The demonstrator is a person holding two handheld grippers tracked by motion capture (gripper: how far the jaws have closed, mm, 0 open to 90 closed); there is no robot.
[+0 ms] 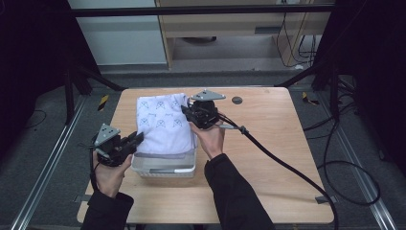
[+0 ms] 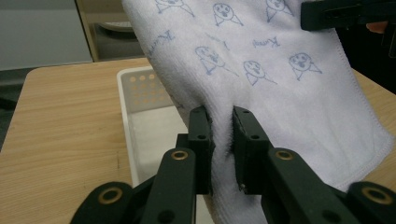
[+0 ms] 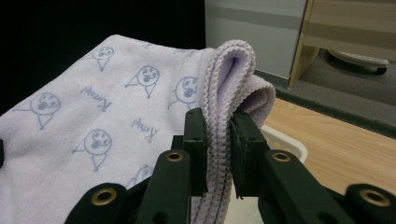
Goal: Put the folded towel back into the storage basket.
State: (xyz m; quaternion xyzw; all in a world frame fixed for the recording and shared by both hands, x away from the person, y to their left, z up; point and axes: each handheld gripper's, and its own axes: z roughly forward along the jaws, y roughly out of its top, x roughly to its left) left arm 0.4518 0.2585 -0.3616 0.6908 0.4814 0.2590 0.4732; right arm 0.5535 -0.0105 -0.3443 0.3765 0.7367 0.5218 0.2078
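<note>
- Towel [image 1: 163,125]: pale lilac-white terry cloth, soft nap, printed with small blue cartoon faces and script lettering; stitched hem along its edges. Folded in layers, held up at centre frame in the high view, draping down into the basket below it.
- Basket [image 1: 165,167]: white plastic, rectangular, shallow, with rows of round perforations in its end wall [image 2: 140,88]. Sits on the table at lower centre of the high view, directly under the towel.
- Table [image 1: 268,143]: light wood-grain top, rounded corners, with a small dark round disc [image 1: 236,100] near its far edge.
- Left gripper [image 2: 222,135]: black jaws pinched on a bunched fold of the towel's lower part, cloth filling the narrow gap. In the high view it lies at left centre, beside the basket's left corner, pointing right and slightly up-frame; grey three-cornered plate on top.
- Right gripper [image 3: 218,135]: black jaws closed on the towel's layered, ribbed edge, which loops over above them. In the high view it sits at upper centre, at the towel's right edge, cable trailing to lower right.
- Forearms: dark sleeves entering from the bottom of the high view.
</note>
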